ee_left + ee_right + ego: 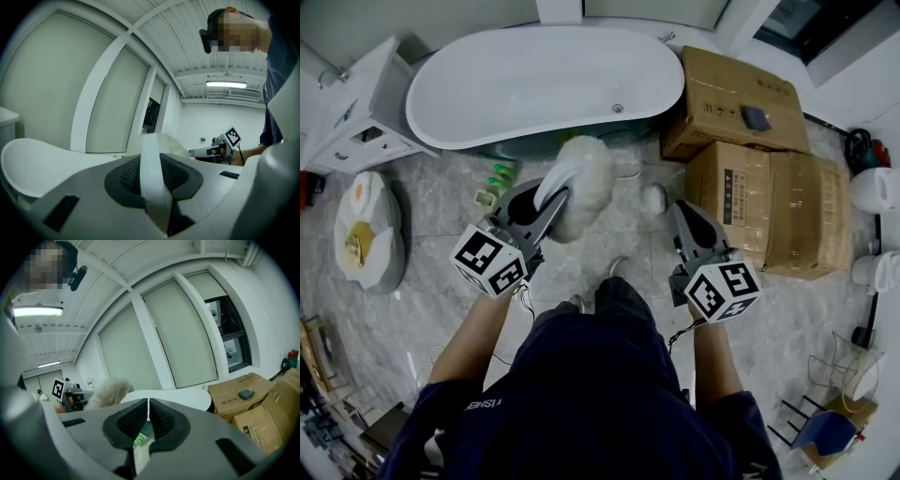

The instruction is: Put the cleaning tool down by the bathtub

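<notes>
The cleaning tool (581, 183) is a fluffy white duster on a flat white handle (151, 173). My left gripper (546, 202) is shut on that handle and holds the fluffy head (164, 140) up over the floor, just in front of the white bathtub (544, 80). The tub's rim (28, 164) curves past on the left of the left gripper view. My right gripper (686, 211) hovers to the right of the duster, shut with nothing between its pads (148, 416). From the right gripper view the duster (110, 391) shows at the left, with the tub (173, 397) behind.
Two cardboard boxes (741, 103) (778, 206) stand right of the tub. A white cabinet (352, 112) and a white bundle (367, 230) are at the left. Green bottles (499, 178) and a small white object (653, 199) lie on the marble floor by the tub.
</notes>
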Demonstrator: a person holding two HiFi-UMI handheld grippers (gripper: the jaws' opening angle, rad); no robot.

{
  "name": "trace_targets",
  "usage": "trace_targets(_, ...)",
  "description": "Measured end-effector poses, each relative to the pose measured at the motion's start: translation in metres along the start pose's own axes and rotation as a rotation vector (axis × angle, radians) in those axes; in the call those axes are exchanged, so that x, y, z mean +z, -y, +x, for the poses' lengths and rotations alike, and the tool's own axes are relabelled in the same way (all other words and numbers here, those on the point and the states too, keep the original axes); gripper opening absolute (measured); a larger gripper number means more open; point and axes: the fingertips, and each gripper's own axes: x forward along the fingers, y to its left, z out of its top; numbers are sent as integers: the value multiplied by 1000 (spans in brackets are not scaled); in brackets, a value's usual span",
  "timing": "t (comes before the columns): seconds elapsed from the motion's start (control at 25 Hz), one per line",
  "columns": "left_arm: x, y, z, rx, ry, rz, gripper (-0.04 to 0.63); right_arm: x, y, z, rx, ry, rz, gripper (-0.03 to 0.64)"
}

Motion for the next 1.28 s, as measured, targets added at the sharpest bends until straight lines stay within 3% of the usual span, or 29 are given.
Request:
trace_targets(0.44,-3,-20,111,55,-82,8,104,14,104,54,55,-49,35,14)
trace_targets(0.8,-26,-32,182,52,-152,15,104,11,162,88,69,-76,30,14)
trace_targets(1.04,-59,-40,218,30,-209,6,104,-14,194,104,47,-112,48,14)
trace_targets(1.28,-123,-64,252,21,-289,-21,104,-58,233,125,-3,-149,64,14)
